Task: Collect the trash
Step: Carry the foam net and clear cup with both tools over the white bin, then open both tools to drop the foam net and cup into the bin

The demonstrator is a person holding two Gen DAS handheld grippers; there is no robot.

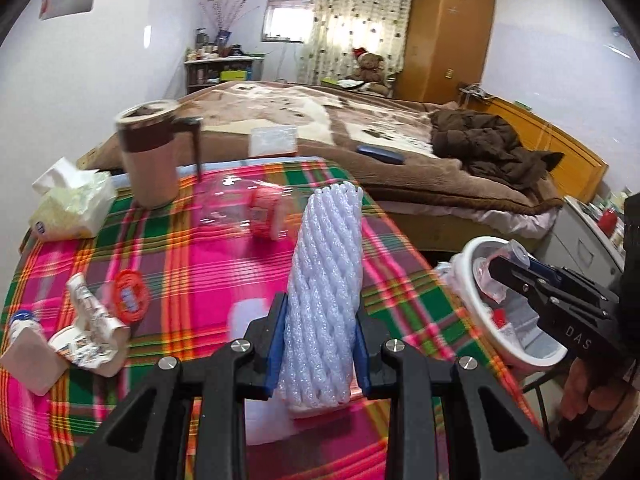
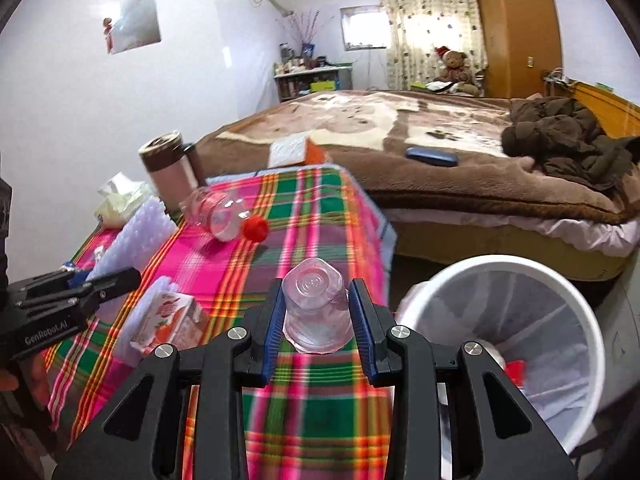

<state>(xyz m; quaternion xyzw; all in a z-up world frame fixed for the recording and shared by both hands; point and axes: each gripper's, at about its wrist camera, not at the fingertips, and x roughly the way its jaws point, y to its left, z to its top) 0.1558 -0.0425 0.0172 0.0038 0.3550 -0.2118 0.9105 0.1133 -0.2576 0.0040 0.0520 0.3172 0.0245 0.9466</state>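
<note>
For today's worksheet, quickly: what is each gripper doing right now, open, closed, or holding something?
Left gripper: closed on the white foam net sleeve.
Right gripper: closed on the clear plastic cup.

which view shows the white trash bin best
The right wrist view: the white trash bin shows its whole round rim, its liner and a red scrap at the bottom. In the left wrist view the bin is partly blocked by the right tongs, so only part of the rim and contents show.
</note>
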